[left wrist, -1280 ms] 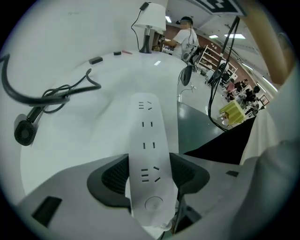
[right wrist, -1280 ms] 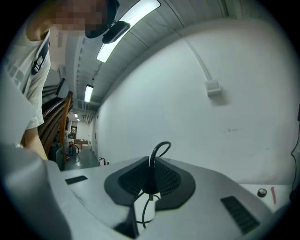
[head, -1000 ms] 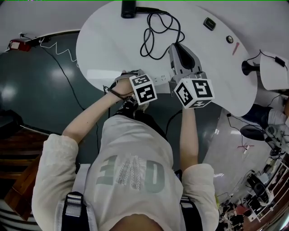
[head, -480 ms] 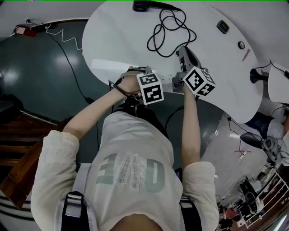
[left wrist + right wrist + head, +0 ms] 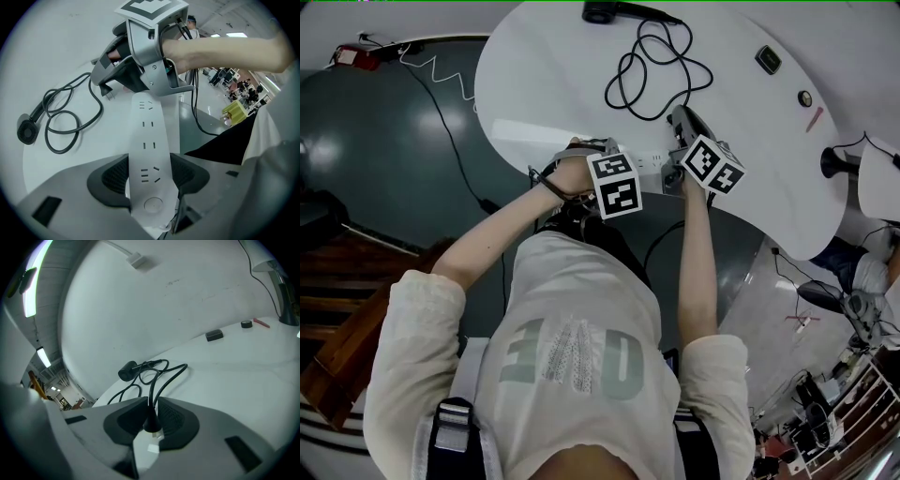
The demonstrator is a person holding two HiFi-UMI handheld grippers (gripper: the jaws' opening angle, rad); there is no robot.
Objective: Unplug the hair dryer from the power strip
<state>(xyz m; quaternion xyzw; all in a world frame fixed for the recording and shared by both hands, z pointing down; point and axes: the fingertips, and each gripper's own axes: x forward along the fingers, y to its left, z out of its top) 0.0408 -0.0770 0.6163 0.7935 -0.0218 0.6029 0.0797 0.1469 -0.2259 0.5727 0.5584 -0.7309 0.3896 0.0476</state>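
The white power strip (image 5: 149,131) lies on the white table (image 5: 544,84) near its front edge, and my left gripper (image 5: 150,173) is shut across its switch end. My right gripper (image 5: 151,416) is shut on the black plug (image 5: 151,423), low over the table by the strip's far end. In the left gripper view the right gripper (image 5: 112,82) holds the plug's prongs bare, just left of the strip and out of its sockets. The black cord (image 5: 656,70) runs in loops to the hair dryer (image 5: 602,11) at the table's far side.
At the table's right end lie a small black box (image 5: 768,59), a round button-like piece (image 5: 805,97) and a red pen (image 5: 815,119). A black stand (image 5: 834,164) sits past them. A white cable (image 5: 441,70) trails over the dark floor at left.
My right gripper has come down from a raised position toward the table beside the strip and rolled on its way. The left gripper kept still on the strip.
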